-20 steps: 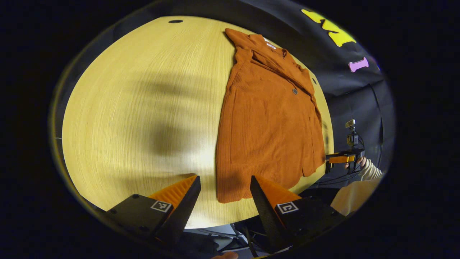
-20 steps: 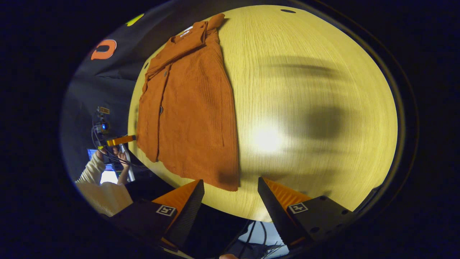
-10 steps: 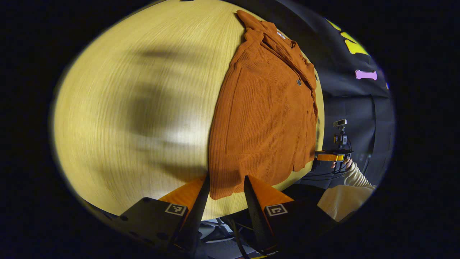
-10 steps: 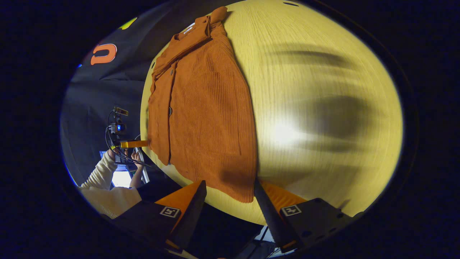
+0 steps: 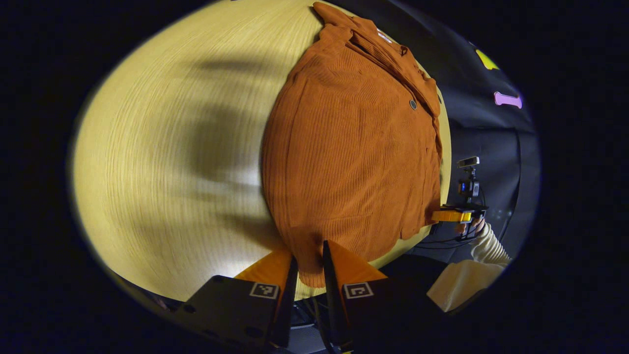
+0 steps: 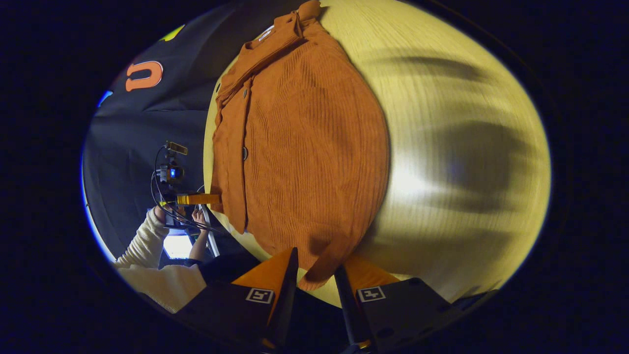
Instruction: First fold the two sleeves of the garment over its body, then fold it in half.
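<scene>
Garment: rust-orange, ribbed, buttoned; spread lengthwise on pale wooden table, collar at far end, hem at near edge. Same garment seen from opposite corner in right gripper view, lying across table. Sleeves folded in over body, apparently; layered flaps along button side hard to separate. Far collar end bent and squeezed by fisheye edge. Hem bunched and lifted slightly at both near corners.

Booth wall: dark cloth behind table, mostly in shadow. Broad blurred shadows across bare wood in both views.

Person's sleeve: cream knit, cut off at frame edge, arm reaching toward far hem corner. Also at lower right in left gripper view.

Left gripper: jaws nearly closed, pinching near hem corner between both fingers; cloth passing down between them, its lower tip hidden behind finger bodies. Seen from afar in right gripper view at table edge, touching hem; jaw gap too small to judge there.

Right gripper: jaws narrowed likewise onto other hem corner, a fold of cloth clamped between fingers. Distant in left gripper view at hem edge, small camera mounted above it, cables trailing below.

Dark button on front placket; another in right gripper view.
</scene>
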The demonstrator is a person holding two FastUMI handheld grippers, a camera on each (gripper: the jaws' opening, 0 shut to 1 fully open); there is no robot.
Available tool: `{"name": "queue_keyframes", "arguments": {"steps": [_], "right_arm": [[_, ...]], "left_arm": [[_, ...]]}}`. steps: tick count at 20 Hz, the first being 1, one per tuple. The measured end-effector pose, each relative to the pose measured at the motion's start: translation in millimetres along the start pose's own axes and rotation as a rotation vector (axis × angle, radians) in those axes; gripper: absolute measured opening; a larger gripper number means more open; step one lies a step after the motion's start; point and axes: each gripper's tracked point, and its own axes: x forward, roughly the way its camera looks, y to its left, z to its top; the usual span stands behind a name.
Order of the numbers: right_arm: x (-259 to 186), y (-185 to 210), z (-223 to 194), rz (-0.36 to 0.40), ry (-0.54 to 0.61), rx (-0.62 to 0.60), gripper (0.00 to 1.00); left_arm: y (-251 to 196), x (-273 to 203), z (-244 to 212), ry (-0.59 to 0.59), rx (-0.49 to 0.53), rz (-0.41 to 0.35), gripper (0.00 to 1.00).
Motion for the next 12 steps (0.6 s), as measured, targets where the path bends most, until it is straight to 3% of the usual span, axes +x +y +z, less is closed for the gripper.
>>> {"name": "queue_keyframes", "arguments": {"steps": [1,2,3,7,11,12], "right_arm": [[7.7,-7.6,2.4,-0.043,-0.003,-0.007,0.47],[3.7,-8.4,3.3,-0.043,-0.003,0.003,0.3],[2.9,-7.4,3.2,-0.037,-0.009,0.007,0.13],[1.2,-4.0,-3.5,-0.042,-0.052,-0.078,0.17],[-10.2,2.8,-10.8,-0.035,-0.076,-0.119,0.18],[-16.6,11.1,-9.1,-0.017,-0.095,-0.135,0.11]], "left_arm": [[2.2,-0.1,-0.6,-0.002,0.02,0.024,0.31],[4.5,2.3,0.3,-0.008,0.031,0.049,0.28],[2.4,0.7,2.3,-0.024,0.035,0.06,0.18],[4.6,9.3,13.3,-0.045,0.07,0.122,0.06],[-2.3,9.9,29.9,-0.063,0.108,0.157,0.05],[-8.4,5.0,33.9,-0.073,0.12,0.162,0.05]]}}
